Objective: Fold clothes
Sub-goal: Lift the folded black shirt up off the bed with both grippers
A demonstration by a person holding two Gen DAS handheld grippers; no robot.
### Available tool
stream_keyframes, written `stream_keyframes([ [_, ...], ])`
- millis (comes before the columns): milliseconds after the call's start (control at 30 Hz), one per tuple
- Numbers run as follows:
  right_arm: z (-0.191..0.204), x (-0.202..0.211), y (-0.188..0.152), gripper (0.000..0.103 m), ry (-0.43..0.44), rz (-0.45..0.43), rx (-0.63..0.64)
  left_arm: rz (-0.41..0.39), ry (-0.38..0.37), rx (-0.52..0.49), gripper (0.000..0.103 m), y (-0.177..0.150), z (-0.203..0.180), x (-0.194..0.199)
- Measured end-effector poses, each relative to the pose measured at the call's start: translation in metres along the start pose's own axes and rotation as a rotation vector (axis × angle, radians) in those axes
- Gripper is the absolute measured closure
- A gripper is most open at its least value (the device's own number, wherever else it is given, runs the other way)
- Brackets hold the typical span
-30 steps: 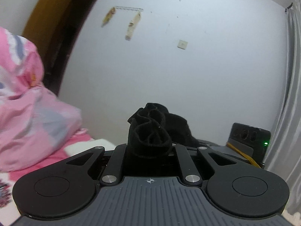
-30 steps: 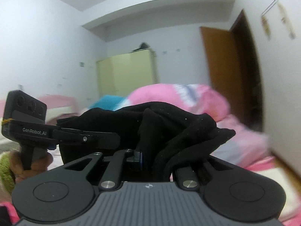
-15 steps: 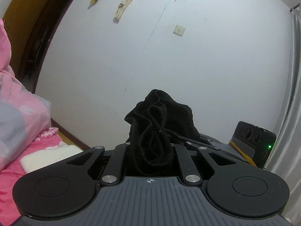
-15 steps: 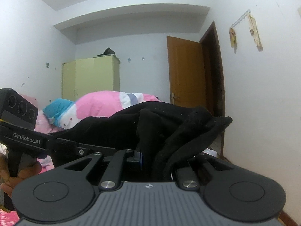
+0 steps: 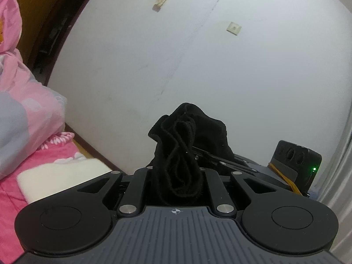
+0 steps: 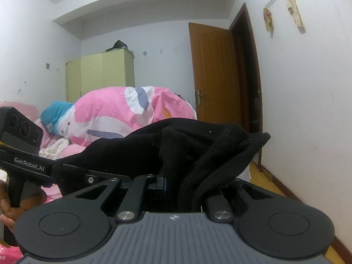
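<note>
A black garment (image 5: pixel 180 151) is bunched up between the jaws of my left gripper (image 5: pixel 176 171), which is shut on it; the cloth hides the fingertips. In the right wrist view the same black garment (image 6: pixel 198 149) stretches from left to right, and my right gripper (image 6: pixel 187 184) is shut on a thick fold of it. The two tools are close together and hold the cloth up in the air between them. The right tool's camera housing (image 5: pixel 294 165) shows at the right of the left view. A hand (image 6: pixel 8 206) grips the left tool's handle (image 6: pixel 24 154).
A pink quilt (image 6: pixel 123 114) is heaped on the bed, with pink bedding (image 5: pixel 44 165) to my left. A white wall (image 5: pixel 198 66) is straight ahead of the left gripper. A brown door (image 6: pixel 215 77), a green wardrobe (image 6: pixel 101 74) and a grey curtain (image 5: pixel 338 176) are around.
Both grippers have swung sideways and sunk a little with the garment still held. In the left view the quilt slid off to the left; in the right view the door and wardrobe came into sight.
</note>
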State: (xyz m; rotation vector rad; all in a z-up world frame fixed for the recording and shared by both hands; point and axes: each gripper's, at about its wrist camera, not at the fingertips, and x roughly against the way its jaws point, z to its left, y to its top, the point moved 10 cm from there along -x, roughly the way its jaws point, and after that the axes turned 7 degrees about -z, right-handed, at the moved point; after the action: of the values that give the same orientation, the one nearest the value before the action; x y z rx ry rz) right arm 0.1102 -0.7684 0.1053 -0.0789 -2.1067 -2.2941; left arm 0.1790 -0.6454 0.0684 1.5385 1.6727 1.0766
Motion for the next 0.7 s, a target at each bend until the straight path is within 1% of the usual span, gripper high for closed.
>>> stream_keyframes([
  [167,-0.008,-0.037,-0.009,0.091,-0.013,0.051,0.037,-0.007,0.047,0.006,0.093,0.008,0.029,-0.014],
  [300,-0.01,-0.077,-0.023,0.09,-0.021,0.107,0.059,-0.012,0.092,0.031,0.093,0.01,0.065,-0.026],
  [500,-0.021,-0.136,-0.071,0.09,-0.052,0.221,0.057,0.016,0.188,0.092,0.093,-0.005,0.137,-0.047],
  [633,-0.032,-0.168,-0.108,0.089,-0.085,0.31,0.044,0.058,0.234,0.149,0.092,-0.021,0.179,-0.06],
  [667,-0.038,-0.174,-0.116,0.086,-0.107,0.334,0.029,0.069,0.25,0.172,0.092,-0.026,0.189,-0.062],
  [700,-0.044,-0.18,-0.123,0.076,-0.135,0.361,0.007,0.077,0.269,0.199,0.086,-0.03,0.198,-0.063],
])
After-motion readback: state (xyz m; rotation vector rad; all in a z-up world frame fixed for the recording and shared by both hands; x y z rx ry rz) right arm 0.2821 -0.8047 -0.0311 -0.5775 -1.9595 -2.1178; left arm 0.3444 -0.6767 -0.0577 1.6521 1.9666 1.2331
